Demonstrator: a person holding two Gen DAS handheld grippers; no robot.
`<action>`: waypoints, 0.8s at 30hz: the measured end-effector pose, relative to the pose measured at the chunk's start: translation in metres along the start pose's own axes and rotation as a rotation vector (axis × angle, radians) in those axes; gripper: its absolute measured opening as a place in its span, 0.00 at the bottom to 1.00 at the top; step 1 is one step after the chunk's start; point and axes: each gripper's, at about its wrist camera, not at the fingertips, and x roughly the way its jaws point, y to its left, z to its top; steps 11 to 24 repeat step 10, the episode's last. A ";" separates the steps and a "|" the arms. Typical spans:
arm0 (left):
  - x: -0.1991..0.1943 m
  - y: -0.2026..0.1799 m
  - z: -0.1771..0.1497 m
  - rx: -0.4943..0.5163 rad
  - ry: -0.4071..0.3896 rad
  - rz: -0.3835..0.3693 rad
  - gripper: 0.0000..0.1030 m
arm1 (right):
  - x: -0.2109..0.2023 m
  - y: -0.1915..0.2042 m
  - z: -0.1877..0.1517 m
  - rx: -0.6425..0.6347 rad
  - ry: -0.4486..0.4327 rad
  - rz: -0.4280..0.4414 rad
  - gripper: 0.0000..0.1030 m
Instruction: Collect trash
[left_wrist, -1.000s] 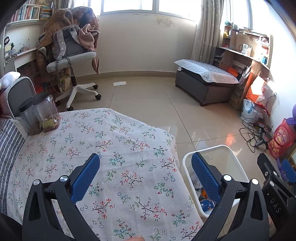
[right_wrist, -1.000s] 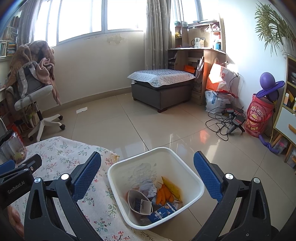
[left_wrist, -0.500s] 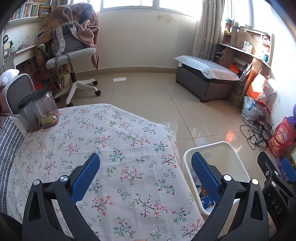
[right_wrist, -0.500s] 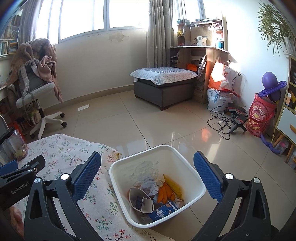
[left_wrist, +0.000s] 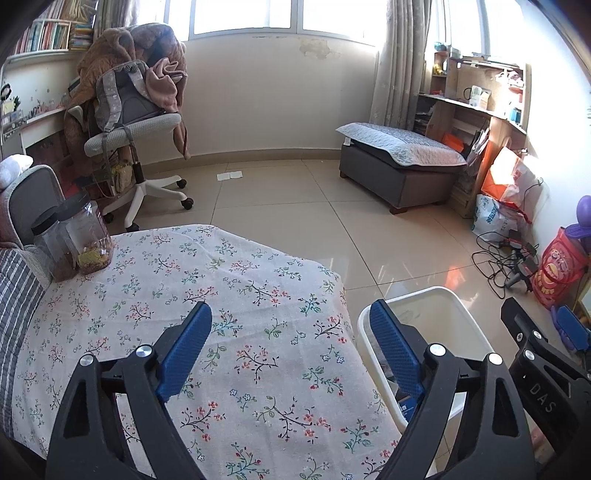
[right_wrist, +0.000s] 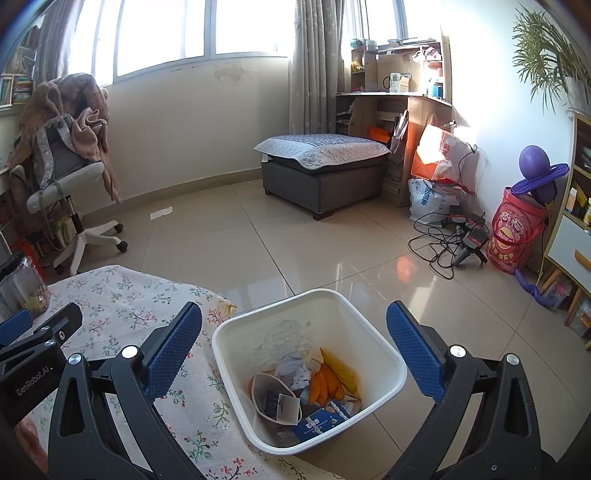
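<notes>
A white trash bin (right_wrist: 384, 356) stands on the floor beside the floral-cloth table (right_wrist: 122, 295). It holds trash: a paper cup (right_wrist: 275, 398), orange peels (right_wrist: 323, 384), crumpled paper (right_wrist: 293, 369) and a blue wrapper (right_wrist: 319, 421). My right gripper (right_wrist: 293, 341) is open and empty above the bin. My left gripper (left_wrist: 290, 338) is open and empty above the table (left_wrist: 184, 280), with the bin (left_wrist: 454, 317) to its right. The right gripper's body shows at the right edge of the left wrist view.
Two plastic jars (left_wrist: 79, 240) stand at the table's far left. On the floor are an office chair (left_wrist: 136, 129), a grey ottoman (left_wrist: 402, 162), cables (left_wrist: 506, 254), bags (left_wrist: 506, 195) and a red snack tub (right_wrist: 517, 230).
Both grippers have lifted and pulled back slightly; the table and bin sit a little lower in view. Both stay open and empty.
</notes>
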 end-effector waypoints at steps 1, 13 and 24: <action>0.000 -0.001 0.000 0.000 -0.001 0.000 0.83 | 0.000 -0.001 0.000 0.001 0.000 -0.002 0.93; -0.003 -0.002 0.002 -0.004 -0.009 0.015 0.94 | 0.001 -0.002 0.001 0.004 -0.001 -0.016 0.93; -0.003 -0.002 0.002 -0.004 -0.009 0.015 0.94 | 0.001 -0.002 0.001 0.004 -0.001 -0.016 0.93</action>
